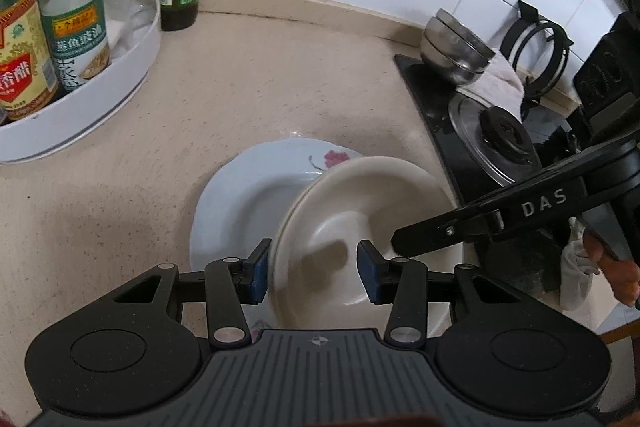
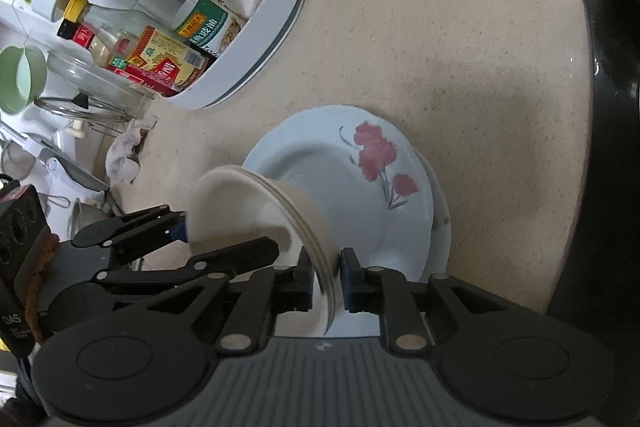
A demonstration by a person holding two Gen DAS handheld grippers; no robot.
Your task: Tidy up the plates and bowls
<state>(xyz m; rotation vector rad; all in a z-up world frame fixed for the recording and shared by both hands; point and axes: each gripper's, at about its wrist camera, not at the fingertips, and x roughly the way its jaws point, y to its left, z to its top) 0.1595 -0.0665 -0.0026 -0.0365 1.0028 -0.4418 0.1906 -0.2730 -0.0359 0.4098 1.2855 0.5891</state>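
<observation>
A: So, left wrist view: the left gripper [image 1: 312, 273] has its blue pads spread wide across the tilted cream bowl's [image 1: 360, 211] rim, nothing pinched. The bowl leans over the flowered plate [image 1: 240, 195] on the counter [image 1: 120, 227].

B: Right wrist view: the right gripper [image 2: 326, 281] is clamped on that bowl's [image 2: 240, 203] stacked rims.

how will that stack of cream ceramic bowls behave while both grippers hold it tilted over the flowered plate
The stack of cream ceramic bowls looks rigid and glossy, so it may slip on the right gripper, which pinches only the rim. The nested bowls could shift apart at this tilt. Being ceramic, they would likely chip if dropped on the flowered white plate.
</observation>
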